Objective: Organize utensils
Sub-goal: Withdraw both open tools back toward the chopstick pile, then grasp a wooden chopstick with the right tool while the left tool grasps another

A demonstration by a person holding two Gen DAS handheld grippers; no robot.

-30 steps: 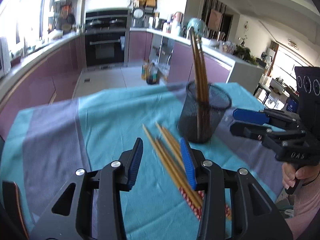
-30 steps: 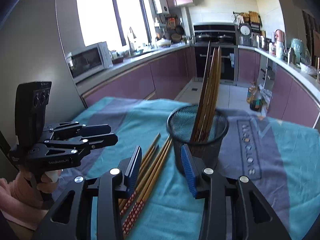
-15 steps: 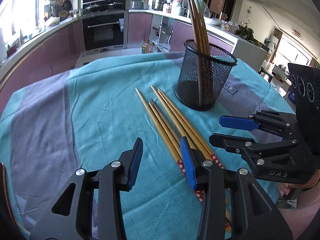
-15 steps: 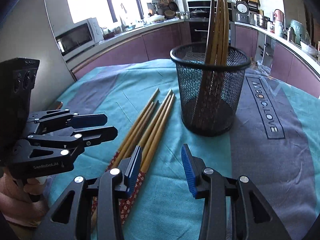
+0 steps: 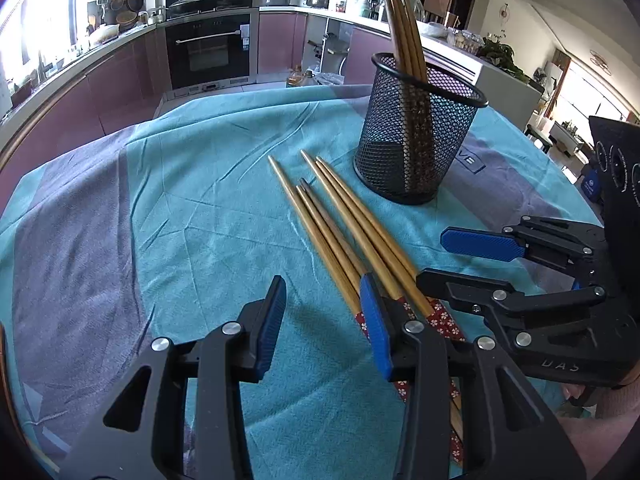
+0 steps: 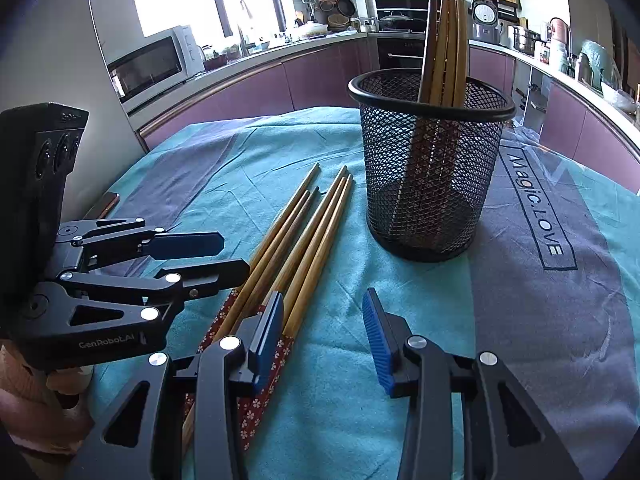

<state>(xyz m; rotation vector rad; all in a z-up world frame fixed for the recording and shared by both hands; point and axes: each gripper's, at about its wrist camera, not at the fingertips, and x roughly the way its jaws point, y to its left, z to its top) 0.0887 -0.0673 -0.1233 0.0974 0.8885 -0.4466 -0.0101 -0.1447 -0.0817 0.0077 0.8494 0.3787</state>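
Several wooden chopsticks [image 5: 340, 220] with red flowered ends lie side by side on the teal cloth; they also show in the right wrist view [image 6: 296, 240]. A black mesh cup [image 5: 416, 140] stands upright beyond them with several chopsticks [image 5: 404, 28] leaning inside; the cup also shows in the right wrist view [image 6: 430, 168]. My left gripper [image 5: 324, 320] is open and empty, low over the cloth, its right finger over the chopsticks' red ends. My right gripper [image 6: 324, 332] is open and empty, its left finger over the chopsticks' handles. Each gripper shows in the other's view, the right one [image 5: 460, 258] and the left one [image 6: 216, 256].
The table is covered by a teal and grey cloth [image 5: 180, 208] printed "Magic LOVE" [image 6: 536, 204]. Kitchen counters, an oven [image 5: 208, 48] and a microwave [image 6: 152, 60] stand well behind the table.
Both grippers have come down toward the table and tilted onto the lying chopsticks. The mesh cup and loose chopsticks now look closer. Both grippers stay open.
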